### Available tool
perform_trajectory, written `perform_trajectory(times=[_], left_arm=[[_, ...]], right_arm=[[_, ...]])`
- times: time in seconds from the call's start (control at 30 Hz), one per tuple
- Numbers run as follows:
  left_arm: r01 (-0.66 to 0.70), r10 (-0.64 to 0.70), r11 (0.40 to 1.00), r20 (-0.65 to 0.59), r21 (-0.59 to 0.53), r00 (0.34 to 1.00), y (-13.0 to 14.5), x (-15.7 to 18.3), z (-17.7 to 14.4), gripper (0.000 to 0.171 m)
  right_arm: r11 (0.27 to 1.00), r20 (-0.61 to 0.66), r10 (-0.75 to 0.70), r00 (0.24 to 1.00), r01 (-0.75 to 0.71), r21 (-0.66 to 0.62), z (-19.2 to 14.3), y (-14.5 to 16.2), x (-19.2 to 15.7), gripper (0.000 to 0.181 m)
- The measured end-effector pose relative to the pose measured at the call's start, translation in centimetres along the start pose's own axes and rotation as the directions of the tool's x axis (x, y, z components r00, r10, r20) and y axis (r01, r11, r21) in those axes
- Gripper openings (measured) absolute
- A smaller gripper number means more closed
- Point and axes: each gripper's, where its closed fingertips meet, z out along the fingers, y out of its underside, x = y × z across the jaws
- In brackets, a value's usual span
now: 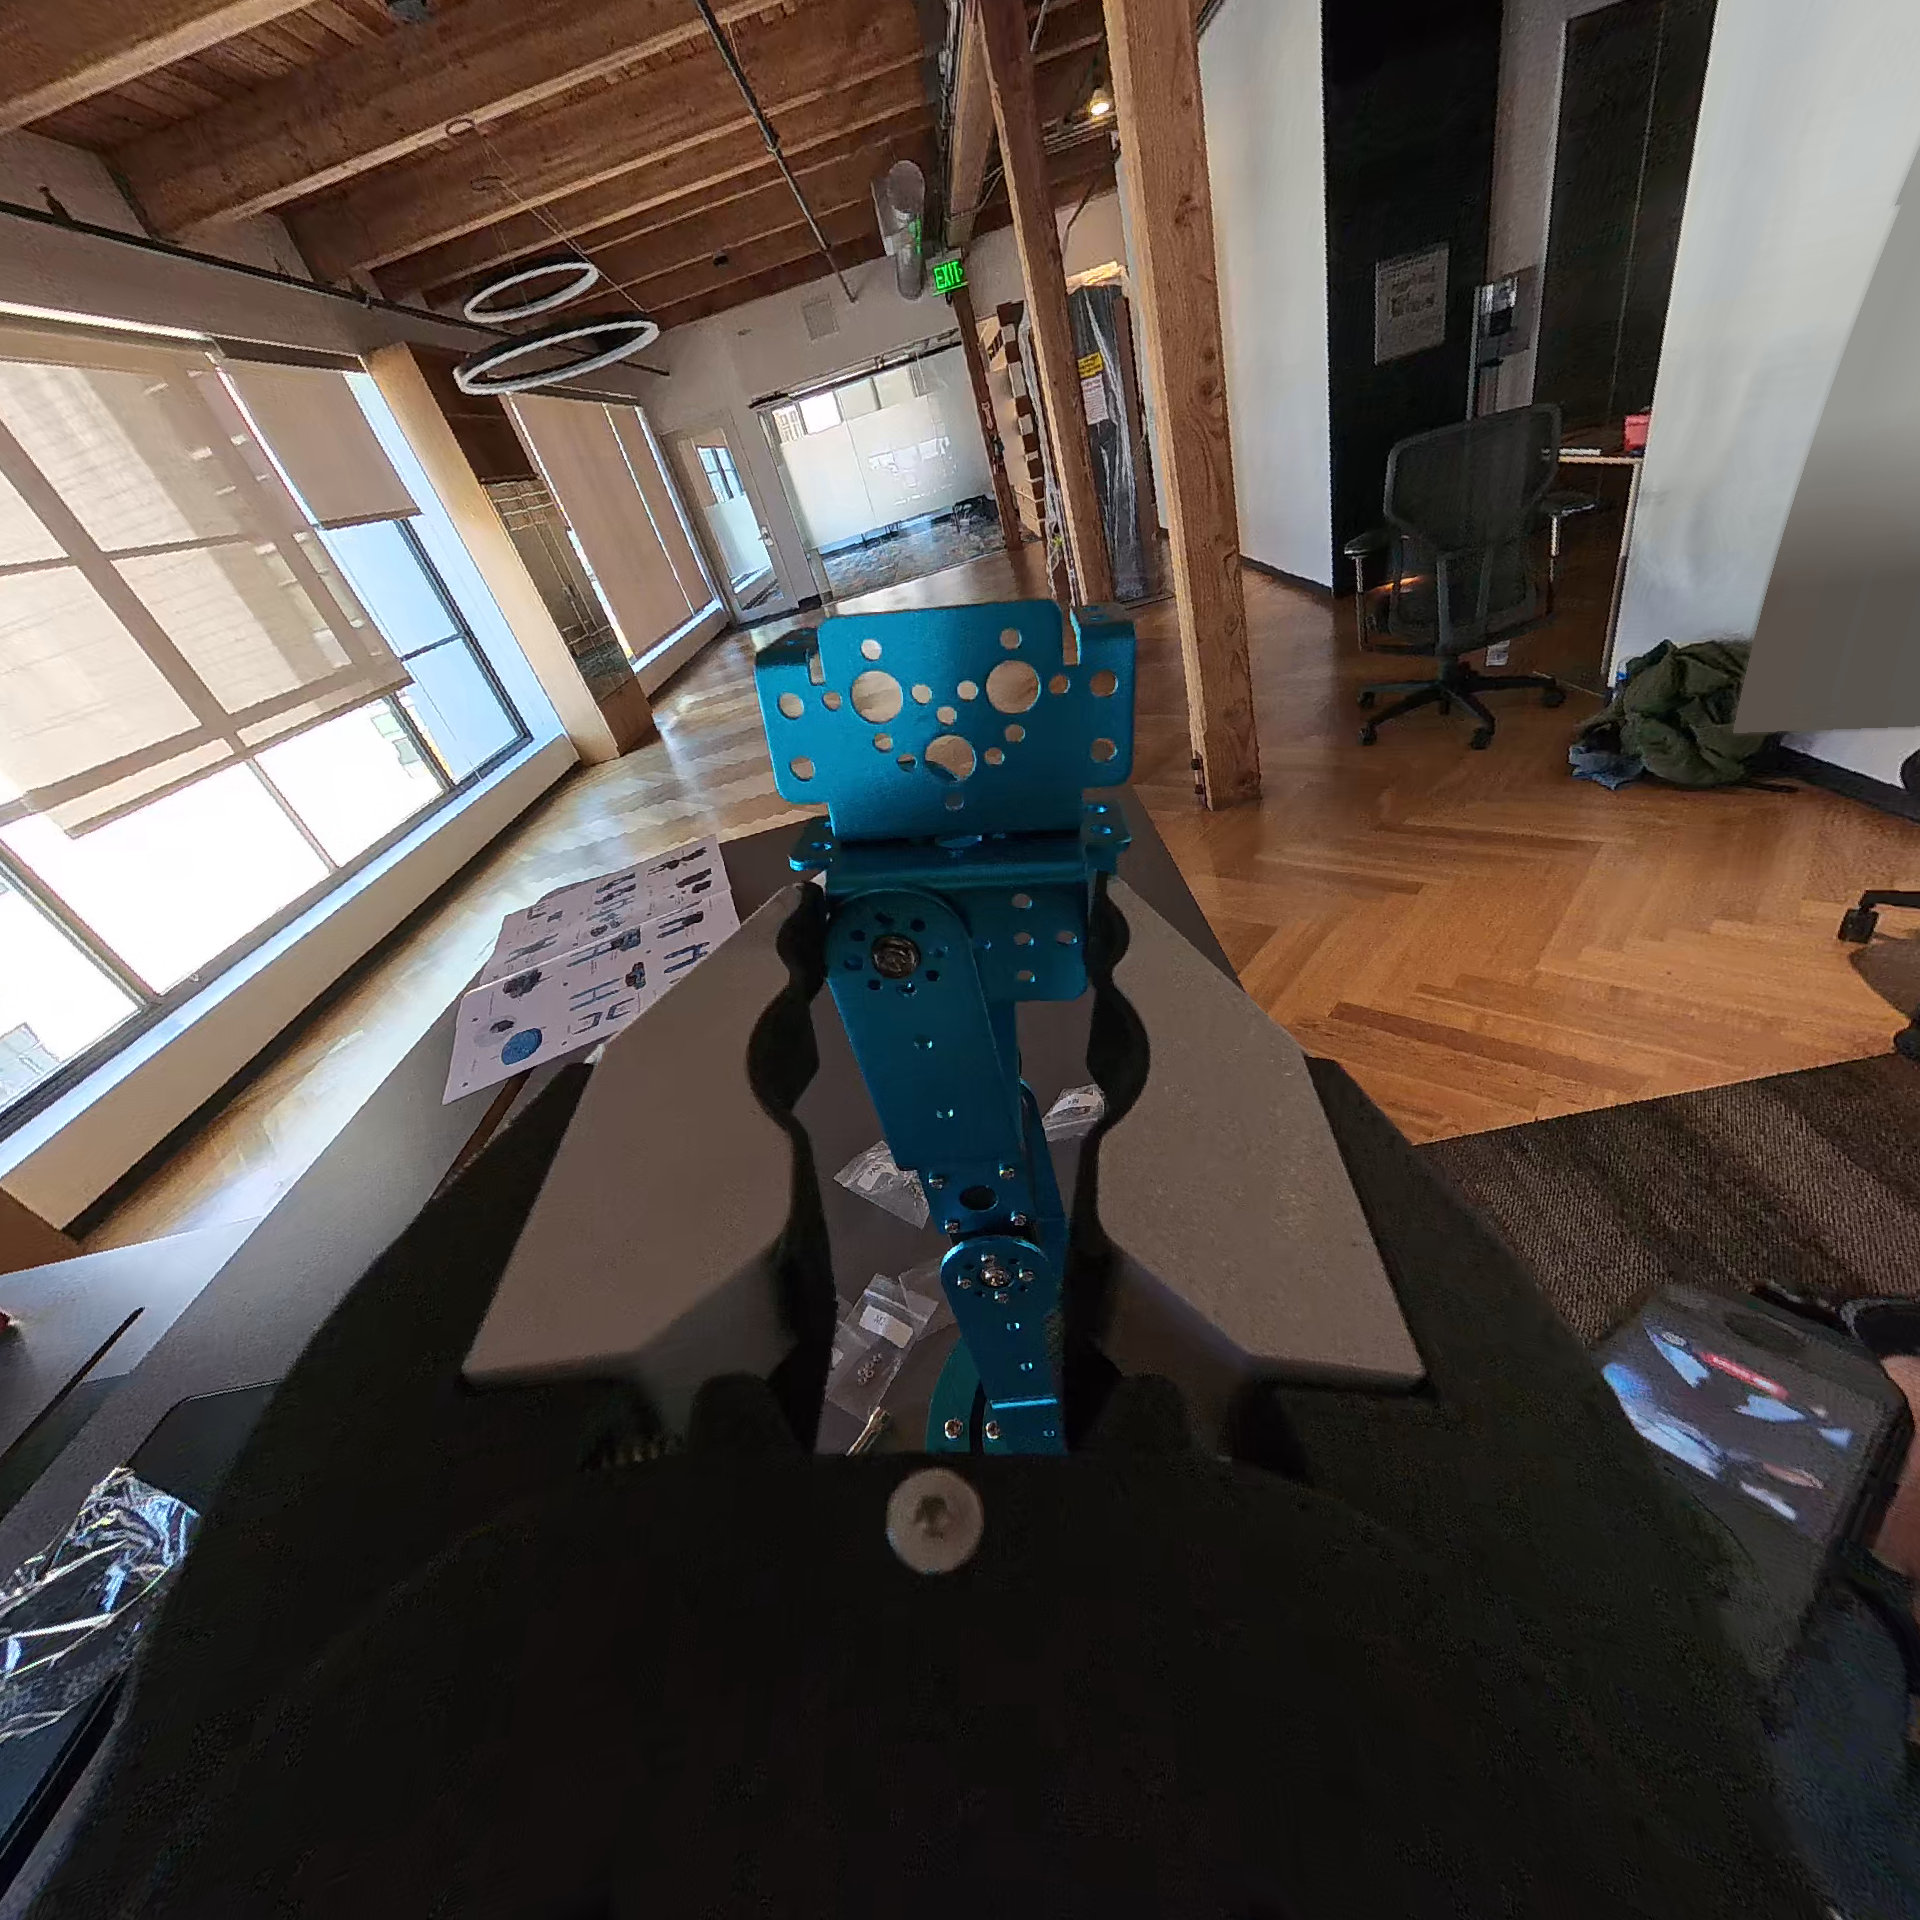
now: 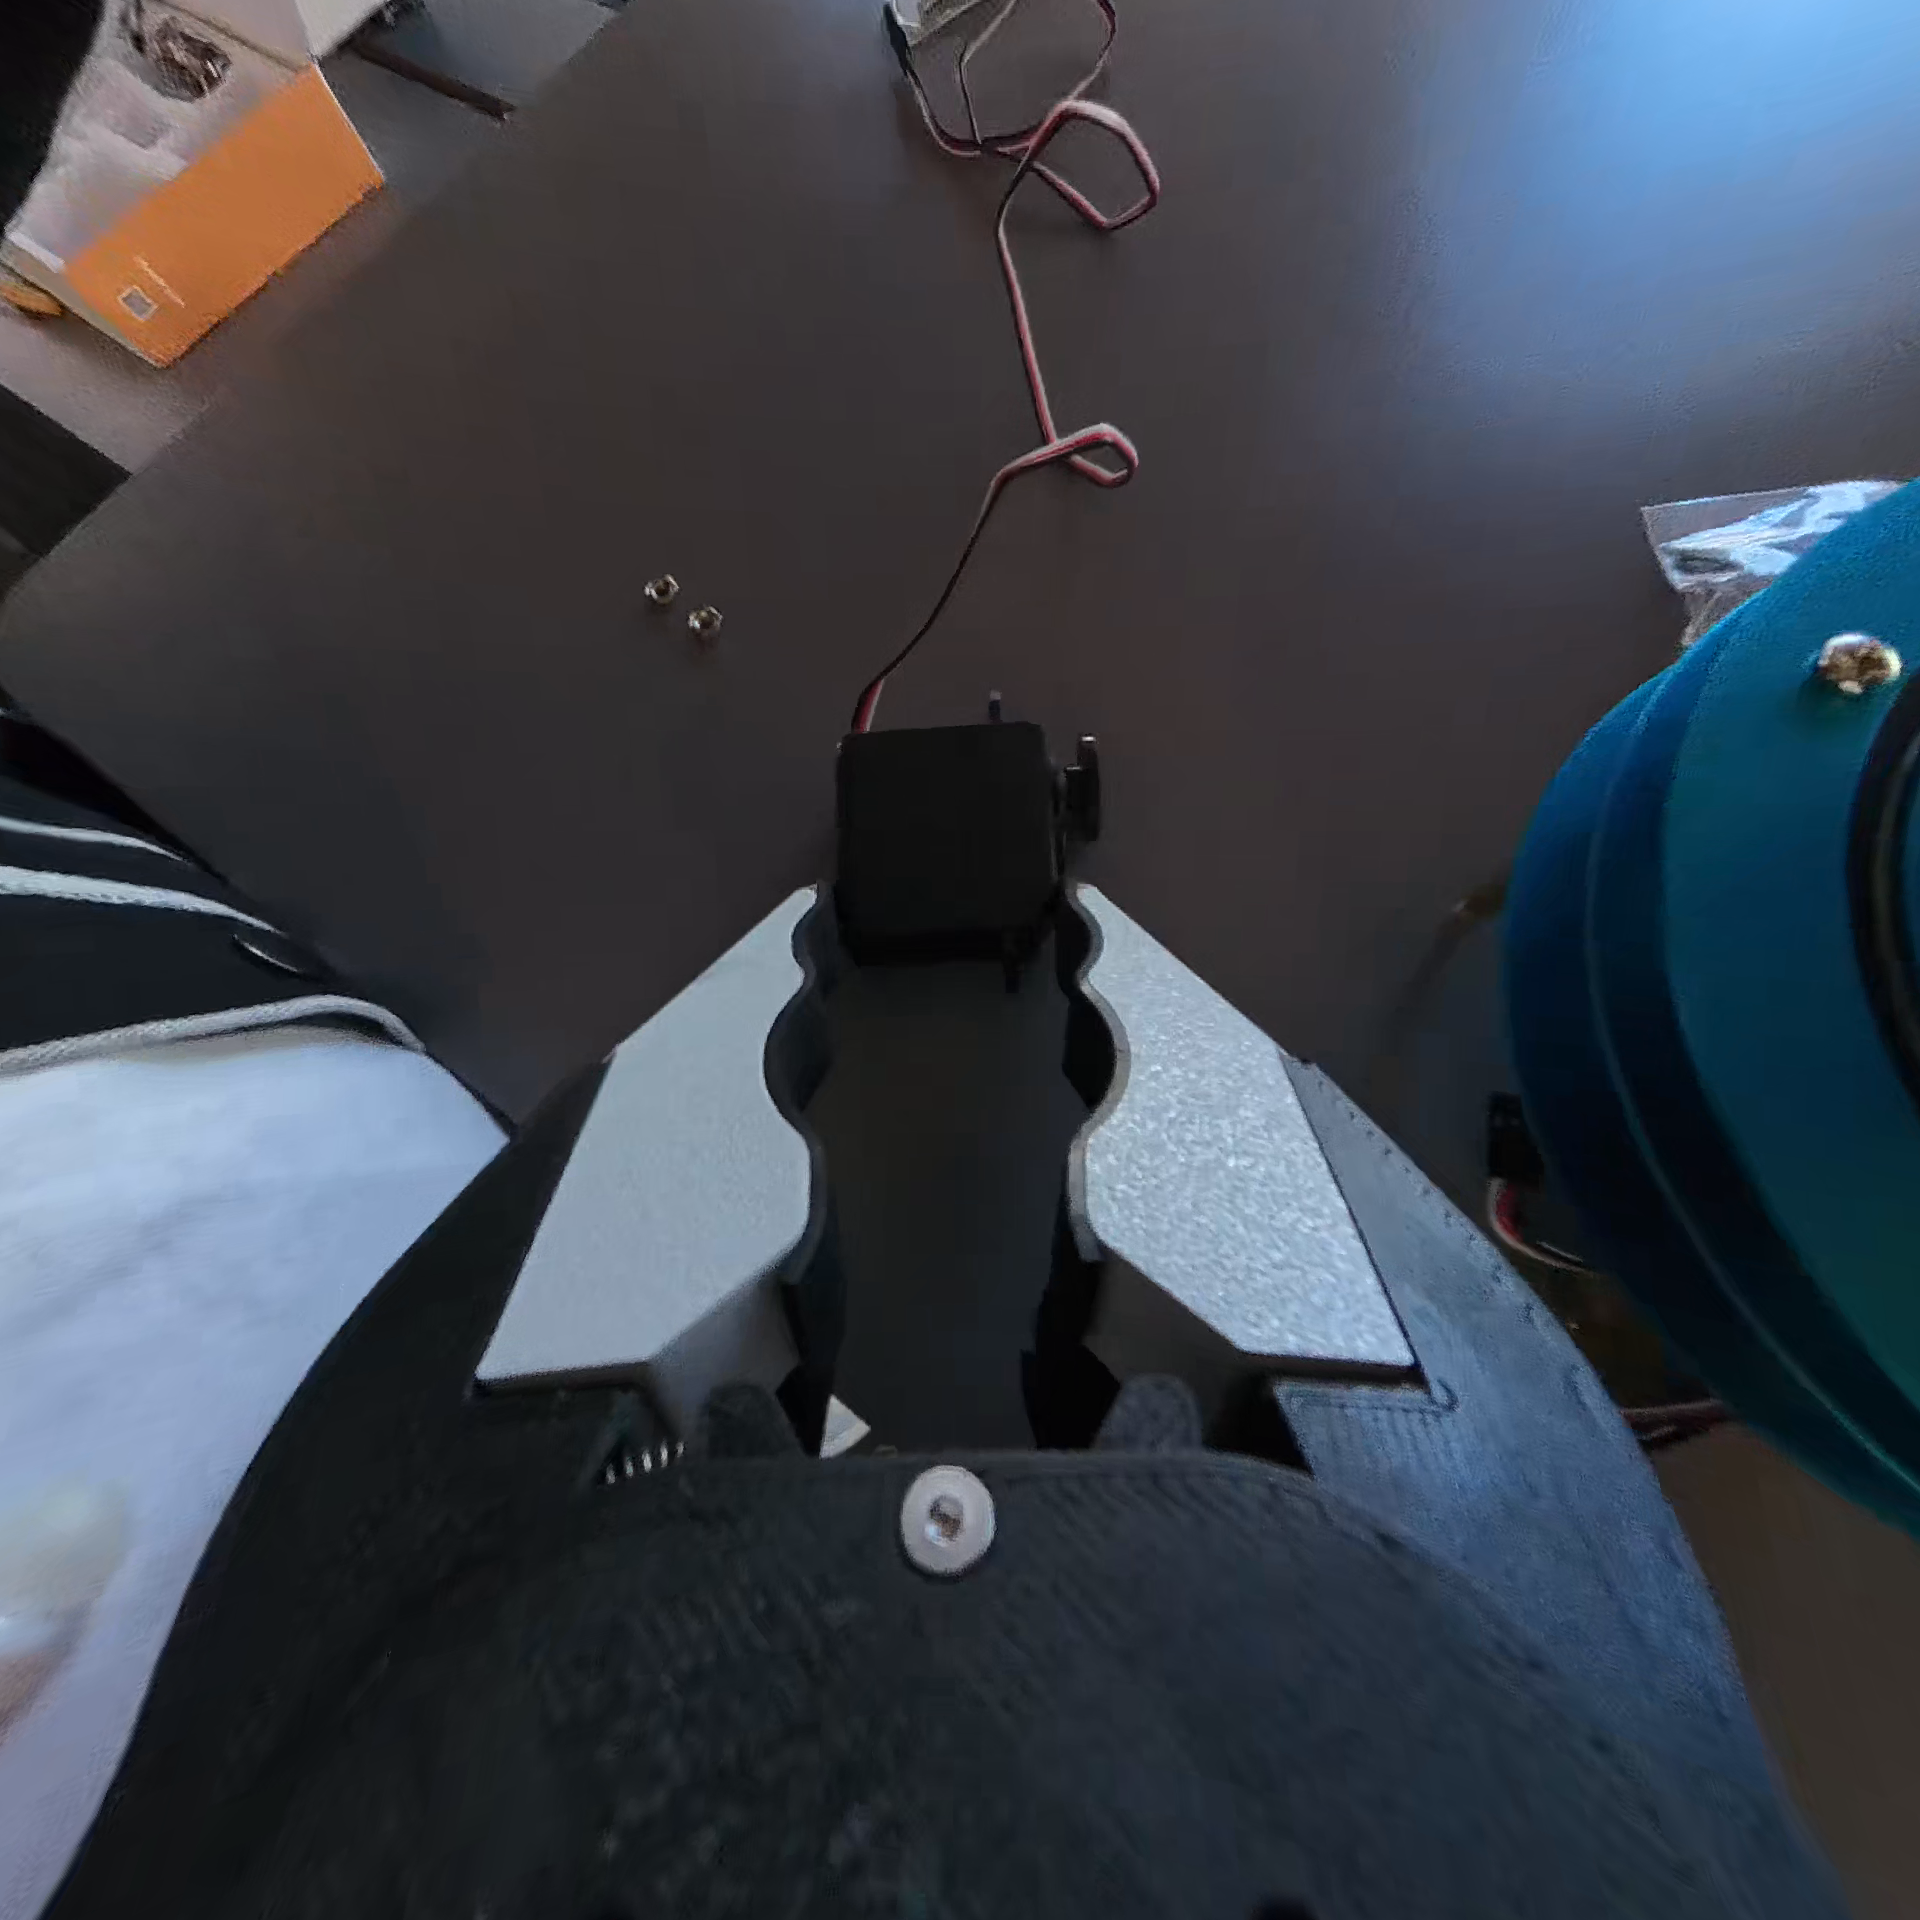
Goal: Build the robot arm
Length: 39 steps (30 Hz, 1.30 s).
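My left gripper (image 1: 951, 925) is shut on a blue metal arm assembly (image 1: 940, 935), gripping its bracket block just below an upright perforated blue plate (image 1: 940, 717). The arm's jointed links run back between the fingers toward the camera. My right gripper (image 2: 945, 914) is shut on a small black servo motor (image 2: 940, 831) that rests on or just above the dark table (image 2: 520, 520). The servo's red, white and black wire (image 2: 1023, 343) trails away across the table. A round blue base (image 2: 1714, 1039) of the assembly fills the right edge of the right wrist view.
Two small metal nuts (image 2: 681, 605) lie on the table left of the servo. An orange and white box (image 2: 197, 197) sits at the far left corner. Small plastic parts bags (image 1: 883, 1184) and an instruction sheet (image 1: 603, 966) lie on the table. A phone (image 1: 1756, 1423) is at right. There is about 30 cm between the tips of the two grippers.
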Motion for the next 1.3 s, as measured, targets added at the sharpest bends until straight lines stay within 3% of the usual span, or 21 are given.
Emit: perform_trajectory(times=[0.07, 0.17, 0.3, 0.43, 0.53, 0.67, 0.77, 0.87, 0.93, 1.03, 1.17, 1.3], left_arm=[[0.001, -0.001, 1.000, 0.001, -0.001, 1.000, 0.0, 0.0, 0.0, 0.049], [0.000, 0.000, 1.000, 0.002, -0.003, 1.000, 0.0, 0.0, 0.0, 0.049], [0.003, -0.003, 1.000, 0.001, -0.006, 1.000, 0.0, 0.0, 0.0, 0.049], [0.000, 0.000, 1.000, 0.004, -0.009, 1.000, 0.0, 0.0, 0.0, 0.049], [0.001, -0.001, 1.000, 0.004, -0.010, 1.000, 0.0, 0.0, 0.0, 0.049], [0.004, -0.004, 1.000, 0.002, -0.010, 1.000, 0.0, 0.0, 0.0, 0.049], [0.007, -0.007, 1.000, 0.004, -0.003, 1.000, 0.0, 0.0, 0.0, 0.049], [0.015, -0.015, 1.000, 0.003, 0.005, 1.000, 0.0, 0.0, 0.0, 0.049], [0.019, -0.019, 1.000, 0.001, 0.011, 1.000, -0.1, 0.1, -0.1, 0.049], [0.017, -0.017, 1.000, 0.001, 0.018, 1.000, -0.1, 0.1, 0.0, 0.049], [0.027, -0.027, 0.999, 0.002, 0.028, 1.000, -0.1, 0.0, -0.1, 0.049], [0.017, -0.017, 1.000, 0.013, 0.021, 1.000, -0.1, 0.0, 0.0, 0.049]], right_arm=[[0.998, -0.041, -0.066, 0.997, 0.065, -0.025, 0.3, 0.5, 0.6, 0.054], [0.994, -0.011, -0.105, 0.994, 0.105, 0.005, 0.6, 0.3, -0.2, 0.042], [0.998, 0.004, -0.061, 0.998, 0.061, 0.032, 0.6, 0.2, -0.2, 0.041], [0.998, -0.076, 0.045, 0.996, -0.042, 0.037, 0.1, 0.4, 1.6, 0.042], [0.995, 0.010, 0.094, 0.996, -0.094, 0.021, 0.0, 0.3, 0.2, 0.058], [0.997, 0.002, 0.046, 0.999, -0.046, 0.054, -1.5, -0.7, 0.2, 0.052], [0.969, -0.093, -0.097, 0.991, 0.115, 0.218, -5.4, -3.8, 0.7, 0.033], [0.905, -0.248, -0.166, 0.954, 0.248, 0.346, -11.9, -7.1, 2.3, 0.024], [0.868, -0.309, -0.093, 0.946, 0.229, 0.441, -16.7, -9.4, 4.1, 0.023], [0.810, -0.254, 0.081, 0.964, 0.085, 0.580, -22.0, -12.6, 6.0, 0.029], [0.705, -0.163, 0.155, 0.974, 0.007, 0.709, -24.5, -16.0, 6.1, 0.028], [0.650, -0.235, 0.172, 0.957, 0.069, 0.756, -26.1, -17.1, 7.6, 0.035]])
